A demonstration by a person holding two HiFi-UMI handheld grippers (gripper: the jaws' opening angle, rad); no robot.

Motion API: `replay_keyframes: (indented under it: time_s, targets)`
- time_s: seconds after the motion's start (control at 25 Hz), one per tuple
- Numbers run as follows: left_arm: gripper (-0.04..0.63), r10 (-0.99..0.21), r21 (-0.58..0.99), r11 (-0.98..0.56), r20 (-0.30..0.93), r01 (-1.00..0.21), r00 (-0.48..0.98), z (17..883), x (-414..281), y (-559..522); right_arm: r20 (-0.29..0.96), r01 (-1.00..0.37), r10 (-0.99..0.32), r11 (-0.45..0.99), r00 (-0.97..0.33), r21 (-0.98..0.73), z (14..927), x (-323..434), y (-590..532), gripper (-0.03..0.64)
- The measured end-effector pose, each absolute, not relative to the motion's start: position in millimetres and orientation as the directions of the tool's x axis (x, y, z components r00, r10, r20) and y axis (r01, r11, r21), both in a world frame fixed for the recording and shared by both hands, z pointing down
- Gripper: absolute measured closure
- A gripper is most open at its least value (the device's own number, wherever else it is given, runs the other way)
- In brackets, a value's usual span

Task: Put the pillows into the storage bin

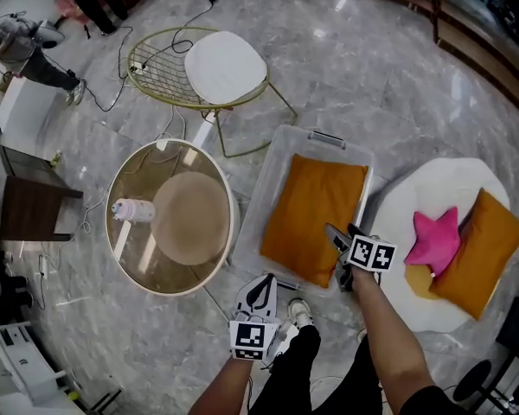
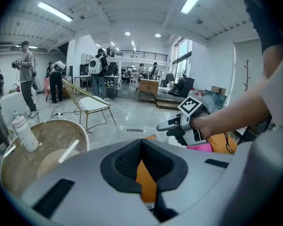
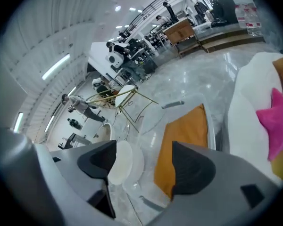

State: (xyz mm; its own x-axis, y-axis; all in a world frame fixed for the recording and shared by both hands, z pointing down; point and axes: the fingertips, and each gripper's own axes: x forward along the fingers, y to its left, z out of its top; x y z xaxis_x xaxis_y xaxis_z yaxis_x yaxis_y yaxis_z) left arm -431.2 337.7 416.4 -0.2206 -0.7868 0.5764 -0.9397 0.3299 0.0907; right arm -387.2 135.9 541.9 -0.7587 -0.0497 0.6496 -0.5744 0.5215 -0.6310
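Note:
A clear storage bin (image 1: 268,173) stands on the marble floor with an orange pillow (image 1: 311,214) lying flat inside it. My right gripper (image 1: 337,247) hangs over the bin's near right corner, open, with nothing between its fingers; in the right gripper view (image 3: 144,159) the same orange pillow (image 3: 184,135) lies beyond the jaws. My left gripper (image 1: 261,285) is shut and empty, just short of the bin's near edge. To the right, a pink star pillow (image 1: 437,239) and another orange pillow (image 1: 484,249) rest on a white cushion (image 1: 441,184).
A round glass table (image 1: 121,258) with a bottle (image 1: 131,209) on it stands left of the bin. Behind the bin is a gold wire chair (image 1: 160,72) with a white seat. Cables trail over the floor, and people stand at the far left.

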Motion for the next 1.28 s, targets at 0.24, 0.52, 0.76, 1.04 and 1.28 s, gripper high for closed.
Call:
replay_keyframes:
  time_s: [0.24,0.52,0.76,1.04,1.28]
  targets:
    - [0.581,-0.797,0.08,0.317,0.563,-0.945,-0.219,405.9,-424.3,319.2,0.607,-0.488,-0.012,0.606,-0.795,-0.628,509.0,-381.2,151.2,0.216]
    - [0.581,-0.816,0.082,0.291,0.542,-0.953,-0.202,385.9,-395.7,288.7,0.539,-0.406,-0.025,0.687,-0.842,-0.602,446.2,-353.7,150.7,0.208]
    - [0.581,-0.833,0.077,0.228,0.532,-0.971,-0.153,376.2,-359.8,262.1,0.516,-0.409,-0.09,0.73,-0.852,-0.548,407.3,-307.8,131.5,0.262]
    - [0.581,-0.864,0.087,0.118,0.499,-0.989,-0.06,359.7,-289.5,208.9,0.544,-0.492,-0.234,0.775,-0.806,-0.397,385.4,-215.5,90.3,0.378]
    - [0.581,-0.875,0.097,0.06,0.484,-0.993,-0.006,339.1,-222.4,157.0,0.541,-0.588,-0.374,0.752,-0.753,-0.3,357.6,-129.9,57.0,0.601]
